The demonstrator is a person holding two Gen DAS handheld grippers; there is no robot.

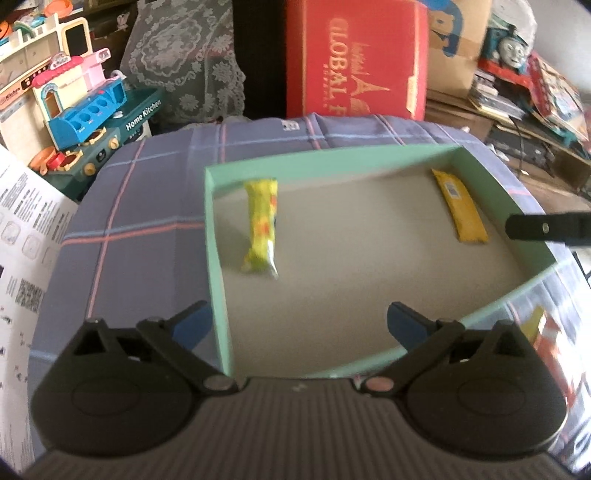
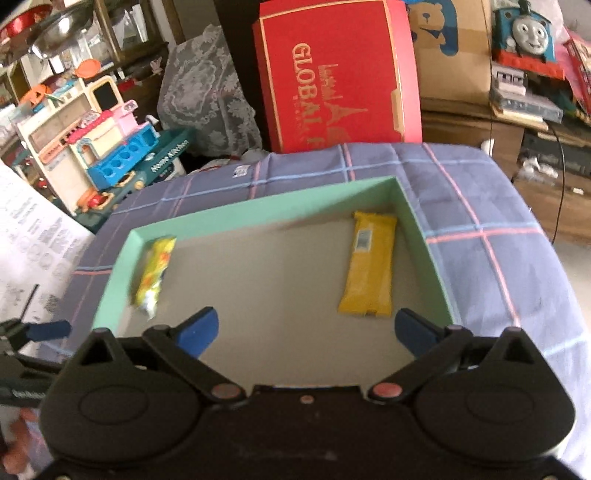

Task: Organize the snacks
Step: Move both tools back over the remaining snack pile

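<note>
A plaid cloth [image 2: 480, 206] in blue-grey with pink and pale lines covers the table. Beyond its far edge a red box [image 2: 336, 74] with gold lettering stands upright, with a lace-draped shape [image 2: 207, 99] to its left and a cardboard carton [image 2: 454, 55] to its right. A toy kitchen [image 1: 74, 110] sits far left (a printed sheet [image 1: 26, 229] lies nearer), and a blue toy train [image 2: 528, 29] far right.

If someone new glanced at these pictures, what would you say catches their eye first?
Probably the shallow green box on the plaid cloth, holding a yellow-green snack pack at its left and a yellow bar at its right. Behind stands a big red carton.
</note>
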